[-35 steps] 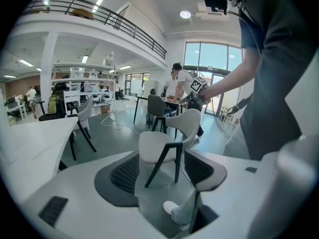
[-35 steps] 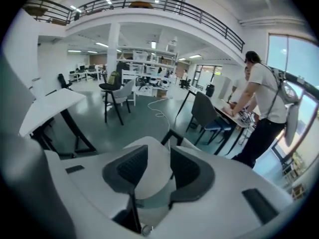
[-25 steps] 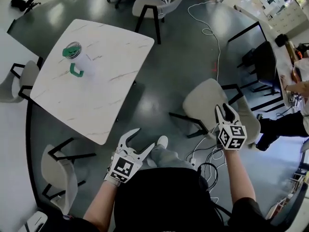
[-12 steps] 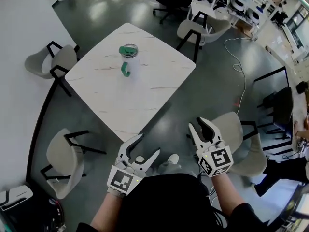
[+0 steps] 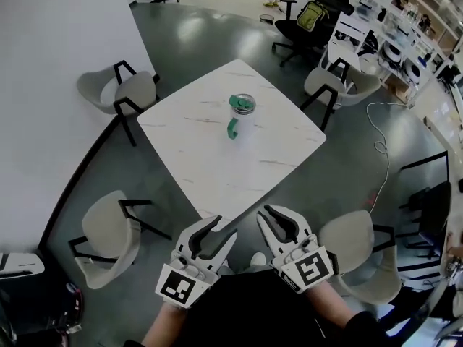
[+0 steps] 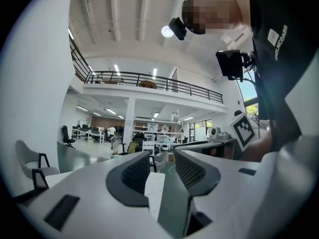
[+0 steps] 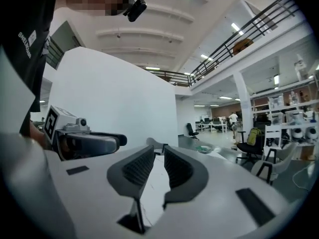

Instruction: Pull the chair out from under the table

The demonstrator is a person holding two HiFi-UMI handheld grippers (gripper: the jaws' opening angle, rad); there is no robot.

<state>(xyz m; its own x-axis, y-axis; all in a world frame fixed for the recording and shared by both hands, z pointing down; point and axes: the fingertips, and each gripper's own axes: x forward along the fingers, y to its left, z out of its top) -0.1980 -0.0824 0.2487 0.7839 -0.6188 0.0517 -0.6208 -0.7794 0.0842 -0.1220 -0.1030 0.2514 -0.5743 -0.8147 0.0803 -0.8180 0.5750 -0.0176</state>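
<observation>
A beige chair [image 5: 356, 250] with a black frame stands out on the floor at the lower right, apart from the white marble table [image 5: 217, 165]. My left gripper [image 5: 223, 228] and right gripper [image 5: 265, 212] hover side by side near the table's front corner, both pointing at it. Neither touches the chair. The left gripper [image 6: 162, 156] has just been closing; a clear gap stays between its pads, with nothing in it. My right gripper [image 7: 159, 148] has also just been closing, leaving only a narrow slit with nothing inside.
A tumbler with a green lid [image 5: 241, 114] stands on the table. More beige chairs sit at the far left [image 5: 121, 89], near left [image 5: 107, 230] and far right [image 5: 334, 84]. A white wall runs along the left. A cable [image 5: 382, 150] lies on the floor.
The view has swung back toward the table. My right gripper came away from the pulled-out chair and moved left beside the left gripper. Both grippers' jaws are narrower than before.
</observation>
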